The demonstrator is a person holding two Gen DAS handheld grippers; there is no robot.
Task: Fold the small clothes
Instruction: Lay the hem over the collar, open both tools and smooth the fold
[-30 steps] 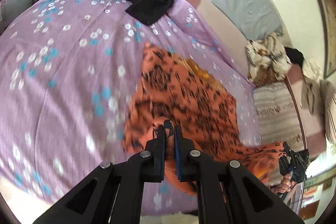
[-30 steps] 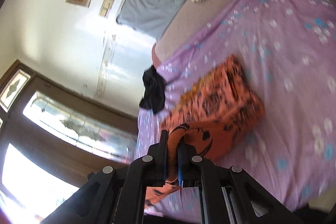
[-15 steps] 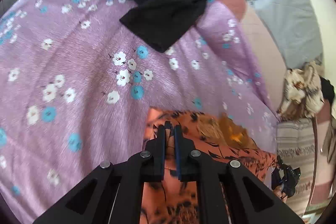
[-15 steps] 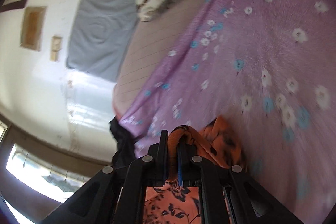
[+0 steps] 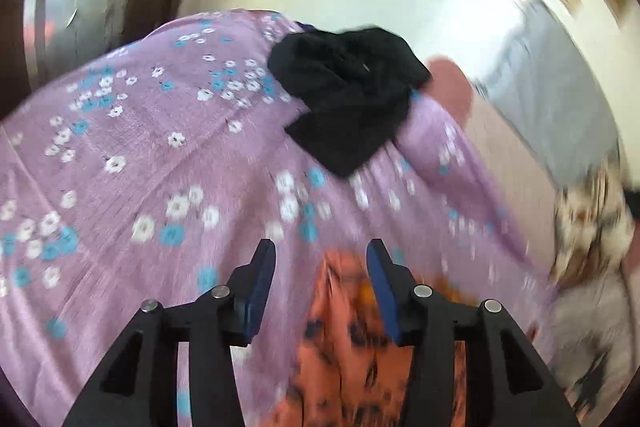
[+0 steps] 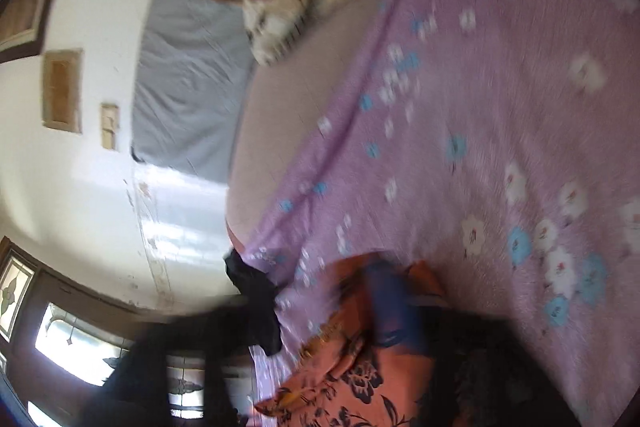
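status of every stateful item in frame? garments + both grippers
orange floral garment: lying on the purple bedsheet, released, not gripped
black garment: crumpled, unfolded, near the bed's far edge
left gripper: jaws opening, pads clear of cloth
right gripper: blurred, jaws opening, nothing pinched

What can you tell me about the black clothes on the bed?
The black clothes are a soft, crumpled heap, not folded, with one flat corner pointing toward the camera. They lie on the purple flowered sheet near its far edge, close to the wall. Nothing else touches them. They are well beyond the orange cloth. What garment it is I cannot tell.
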